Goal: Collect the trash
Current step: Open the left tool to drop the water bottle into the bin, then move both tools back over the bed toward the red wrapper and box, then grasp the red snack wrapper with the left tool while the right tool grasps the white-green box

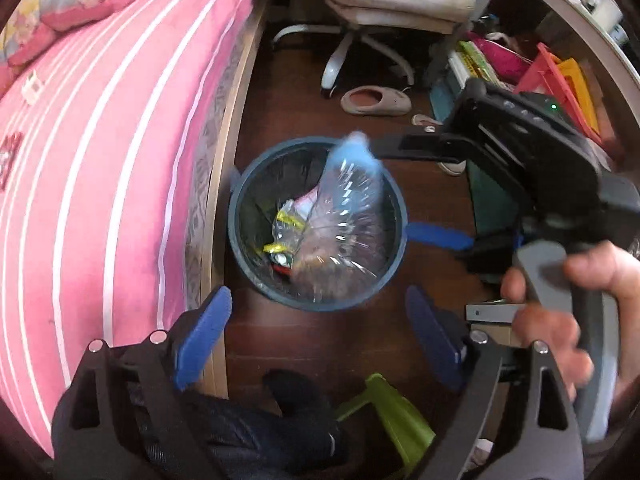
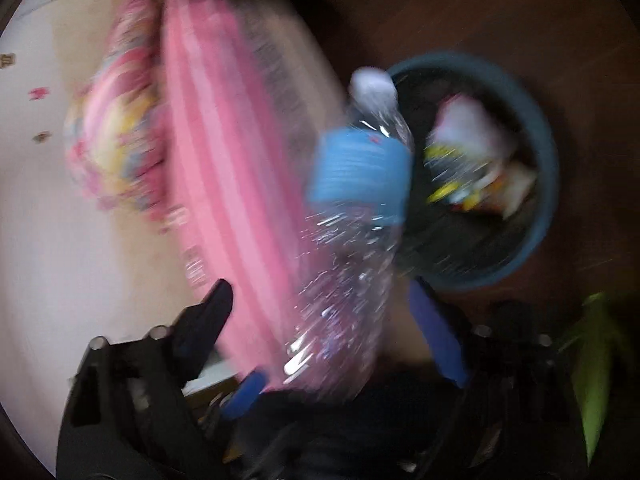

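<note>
A clear plastic bottle (image 1: 348, 208) with a blue label is in the air above a round blue trash bin (image 1: 236, 216) that holds wrappers (image 1: 286, 232). In the left wrist view my right gripper (image 1: 404, 188) is open, one finger above the bottle and one blue pad (image 1: 438, 236) by the bin's right rim. In the blurred right wrist view the bottle (image 2: 352, 216) lies between my right gripper's open fingers (image 2: 320, 328), beside the bin (image 2: 548, 168). My left gripper (image 1: 320, 336) is open and empty, just in front of the bin.
A bed with a pink striped cover (image 1: 100, 160) runs along the left. An office chair (image 1: 360, 12), a slipper (image 1: 376, 100) and a cluttered shelf (image 1: 552, 72) stand beyond the bin. A green object (image 1: 392, 412) and dark cloth (image 1: 248, 432) lie on the dark wood floor.
</note>
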Demonstrator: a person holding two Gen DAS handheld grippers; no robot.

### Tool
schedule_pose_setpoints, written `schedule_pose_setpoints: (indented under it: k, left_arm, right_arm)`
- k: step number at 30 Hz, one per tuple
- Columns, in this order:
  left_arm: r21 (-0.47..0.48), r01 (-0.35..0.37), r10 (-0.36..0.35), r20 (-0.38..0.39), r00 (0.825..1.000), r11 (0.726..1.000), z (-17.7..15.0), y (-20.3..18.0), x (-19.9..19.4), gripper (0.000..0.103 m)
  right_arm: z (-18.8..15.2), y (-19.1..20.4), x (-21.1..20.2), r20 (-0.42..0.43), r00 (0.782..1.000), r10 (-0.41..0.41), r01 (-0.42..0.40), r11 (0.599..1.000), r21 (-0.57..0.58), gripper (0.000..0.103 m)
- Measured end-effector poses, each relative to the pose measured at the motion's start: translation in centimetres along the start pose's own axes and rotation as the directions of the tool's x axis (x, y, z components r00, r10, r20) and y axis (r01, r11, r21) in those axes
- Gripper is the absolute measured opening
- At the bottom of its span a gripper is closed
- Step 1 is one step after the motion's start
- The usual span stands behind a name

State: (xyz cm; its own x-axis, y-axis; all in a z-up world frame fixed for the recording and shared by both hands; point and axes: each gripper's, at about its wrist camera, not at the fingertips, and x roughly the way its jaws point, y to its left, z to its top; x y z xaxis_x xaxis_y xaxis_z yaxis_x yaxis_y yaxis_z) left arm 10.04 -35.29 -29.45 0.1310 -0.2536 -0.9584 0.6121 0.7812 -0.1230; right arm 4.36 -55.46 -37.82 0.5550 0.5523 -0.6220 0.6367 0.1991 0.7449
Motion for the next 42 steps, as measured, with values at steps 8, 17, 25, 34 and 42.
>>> schedule_pose_setpoints:
  k: [8,17,25,34,42]
  left_arm:
    - [-0.245,0.125,-0.094,0.132,0.987,0.961,-0.8,6.1,-3.6,0.087]
    - [-0.491,0.239,-0.081,0.321,0.944,0.837,-2.1,16.7,-8.8,0.087]
    - [-0.611,0.299,-0.021,0.419,0.908,0.733,-2.4,28.3,-10.5,0.087]
    - [-0.697,0.35,0.041,0.478,0.878,0.627,-1.0,41.2,-8.8,0.085]
    - [-0.76,0.348,0.052,0.446,0.893,0.548,2.2,50.5,-3.8,0.073]
  right_arm:
    - [-0.5,1.7,-1.4,0.054,0.998,-0.039,0.045,0.993,-0.111,0.089]
    - [-5.8,13.6,2.8,0.039,0.998,-0.055,0.067,0.869,-0.49,0.089]
    - [-11.3,24.5,11.4,0.015,0.997,-0.075,0.063,0.687,-0.724,0.089]
    - [-14.0,32.3,22.8,0.068,0.991,-0.113,0.115,0.494,-0.862,0.089]
    - [-12.2,38.8,32.5,0.18,0.978,-0.11,0.207,0.342,-0.917,0.089]
